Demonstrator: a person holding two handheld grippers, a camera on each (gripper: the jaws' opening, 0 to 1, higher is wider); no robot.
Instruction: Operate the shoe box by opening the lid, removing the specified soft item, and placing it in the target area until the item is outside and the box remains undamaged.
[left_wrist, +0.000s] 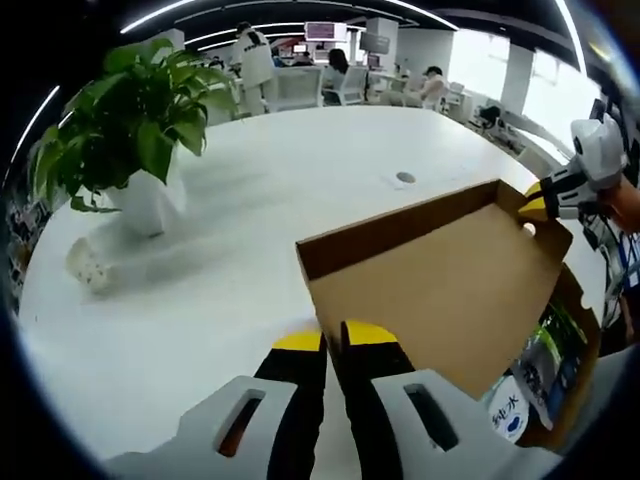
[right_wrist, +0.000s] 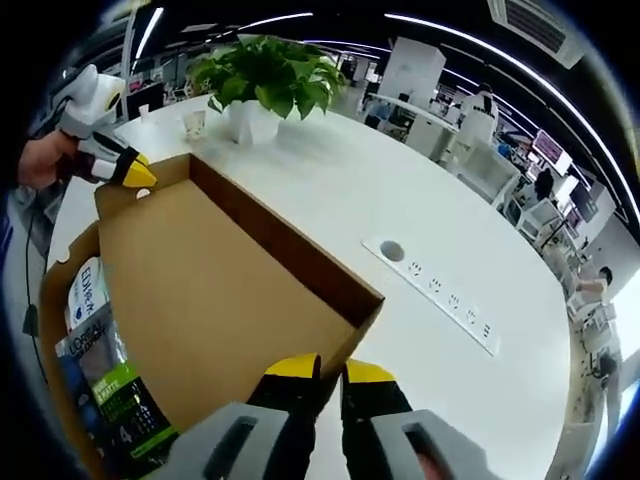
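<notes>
Tools (left_wrist: 333, 338) (right_wrist: 330, 368) closed on lid (left_wrist: 440, 290)

- Inside the open shoe box (right_wrist: 215, 300), the dark packet with a green band (right_wrist: 110, 385) carries white lettering "L'OREAL" near its top edge, and a large "4" lower down.
- The pale packet (right_wrist: 88, 288) behind it has dark letters that look like "ELN…"; the rest is too small to make out.
- In the left gripper view, a white-and-blue pouch (left_wrist: 507, 410) in the box shows blue Chinese characters, the last one "水".
</notes>
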